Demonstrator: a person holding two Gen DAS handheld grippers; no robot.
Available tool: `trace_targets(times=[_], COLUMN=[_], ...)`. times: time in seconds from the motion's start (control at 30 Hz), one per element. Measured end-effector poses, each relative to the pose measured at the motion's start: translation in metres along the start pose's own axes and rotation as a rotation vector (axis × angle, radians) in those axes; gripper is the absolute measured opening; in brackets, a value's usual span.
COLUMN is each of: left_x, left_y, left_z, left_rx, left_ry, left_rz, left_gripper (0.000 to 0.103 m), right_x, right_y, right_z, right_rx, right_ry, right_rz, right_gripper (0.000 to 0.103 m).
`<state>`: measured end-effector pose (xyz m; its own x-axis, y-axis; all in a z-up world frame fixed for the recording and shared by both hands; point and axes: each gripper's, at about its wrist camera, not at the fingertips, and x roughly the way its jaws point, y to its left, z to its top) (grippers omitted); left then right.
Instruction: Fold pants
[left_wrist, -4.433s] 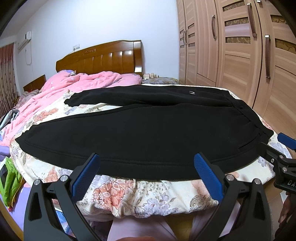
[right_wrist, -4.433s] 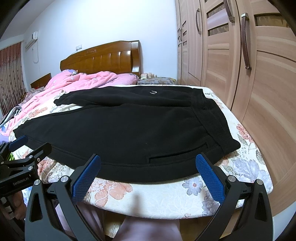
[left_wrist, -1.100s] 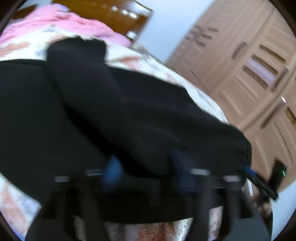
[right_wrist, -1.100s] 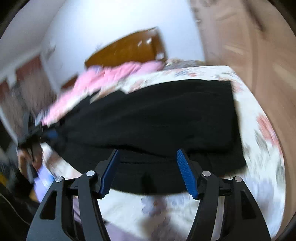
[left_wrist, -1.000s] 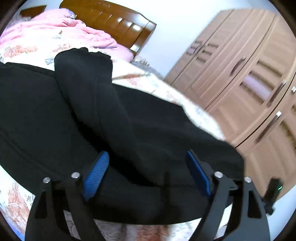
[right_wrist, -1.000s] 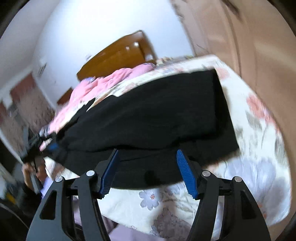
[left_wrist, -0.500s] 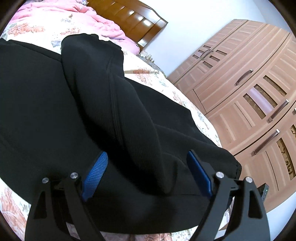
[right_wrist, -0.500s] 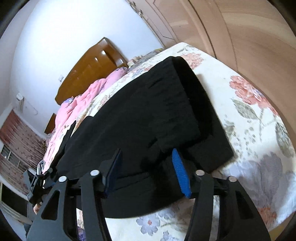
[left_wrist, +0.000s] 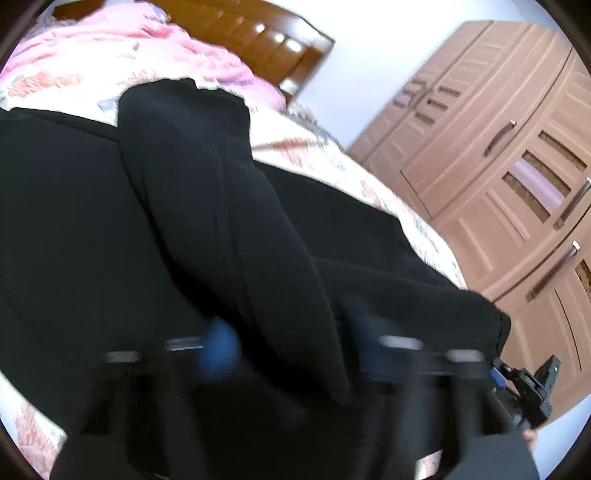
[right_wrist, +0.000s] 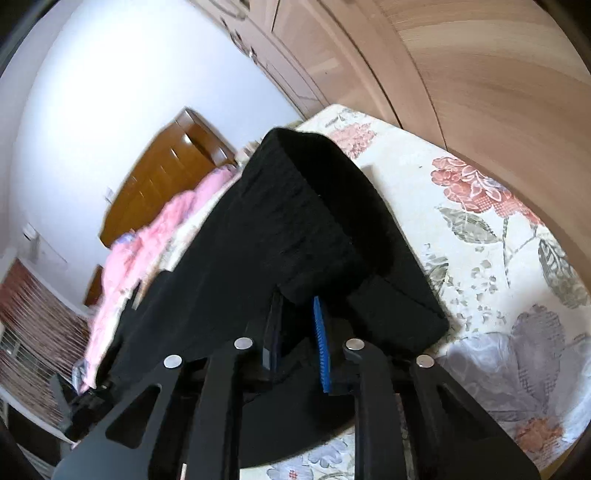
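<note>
Black pants (left_wrist: 110, 221) spread on the floral bed (right_wrist: 498, 229). Right gripper (right_wrist: 295, 332) nearly closed, pinching the waistband. Left gripper (left_wrist: 291, 350) blurred, jaws impossible to tell. Soft, thick, floppy; best taken at hems.

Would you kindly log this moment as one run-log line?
step: first fold | right gripper: shut on black pants waistband | left gripper: blurred, at pant leg | surface: floral bedsheet

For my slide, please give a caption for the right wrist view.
Right gripper closing on the black pants waistband, lifted over the floral bedsheet.
</note>
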<state>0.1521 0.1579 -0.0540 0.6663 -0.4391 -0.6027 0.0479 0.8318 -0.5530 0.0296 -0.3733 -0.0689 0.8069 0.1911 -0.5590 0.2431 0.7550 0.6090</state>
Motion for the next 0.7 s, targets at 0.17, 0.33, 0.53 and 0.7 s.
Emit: trace_targets(times=[0.17, 0.33, 0.53, 0.7], left_x=[-0.028, -0.072, -0.061, -0.04], left_y=[-0.019, -0.041, -0.021, -0.006], left_z=[0.007, 0.009, -0.028, -0.052], left_rx=[0.09, 0.13, 0.12, 0.109], left_ry=[-0.078, -0.124, -0.01, 0.032], left_rz=[-0.014, -0.096, -0.066, -0.018], left_gripper=[0.016, 0.015, 0.016, 0.017], right_x=[-0.034, -0.082, -0.043, -0.049], right_y=[0.015, 0.017, -0.032, -0.026], right_z=[0.011, 0.011, -0.022, -0.022], right_rx=[-0.028, -0.052, 0.022, -0.008], right_ry=[-0.083, -0.139, 0.01, 0.002], right_rz=[0.084, 0.109, 0.013, 0.011], right_gripper=[0.015, 0.015, 0.015, 0.014])
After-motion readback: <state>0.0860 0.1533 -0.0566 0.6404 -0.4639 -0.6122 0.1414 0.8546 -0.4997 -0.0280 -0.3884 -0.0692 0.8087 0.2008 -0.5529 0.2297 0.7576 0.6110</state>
